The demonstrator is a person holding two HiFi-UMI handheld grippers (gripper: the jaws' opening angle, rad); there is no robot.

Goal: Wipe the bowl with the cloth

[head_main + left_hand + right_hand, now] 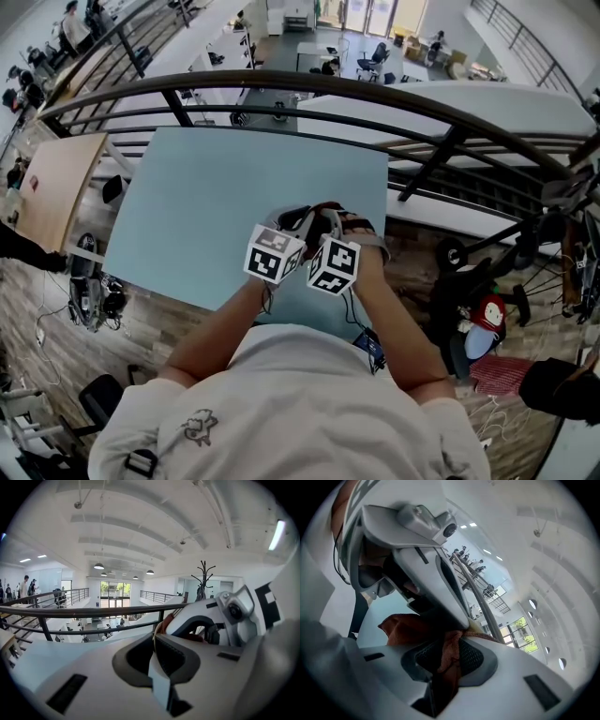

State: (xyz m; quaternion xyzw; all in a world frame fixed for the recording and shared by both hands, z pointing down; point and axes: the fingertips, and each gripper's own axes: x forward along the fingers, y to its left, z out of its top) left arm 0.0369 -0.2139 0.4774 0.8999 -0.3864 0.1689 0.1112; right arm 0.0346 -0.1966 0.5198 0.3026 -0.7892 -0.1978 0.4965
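Both grippers are held close together above the light blue table (216, 197). My left gripper (154, 641) is shut on a thin cream edge, which seems to be the rim of the bowl (154, 631), seen edge-on. My right gripper (449, 651) is shut on the rust-brown cloth (405, 627), which bunches out to the left of its pads. The cloth lies against the left gripper's jaws and a cream piece of the bowl (477, 629). In the head view the left gripper (298, 221) and right gripper (328, 223) nearly touch, with the cloth (328, 208) between them. Most of the bowl is hidden.
A dark metal railing (281, 89) curves just beyond the table's far edge, with an open lower floor behind it. A bicycle and clutter (487, 309) stand on the floor to my right. A wooden table (56, 183) is at the left.
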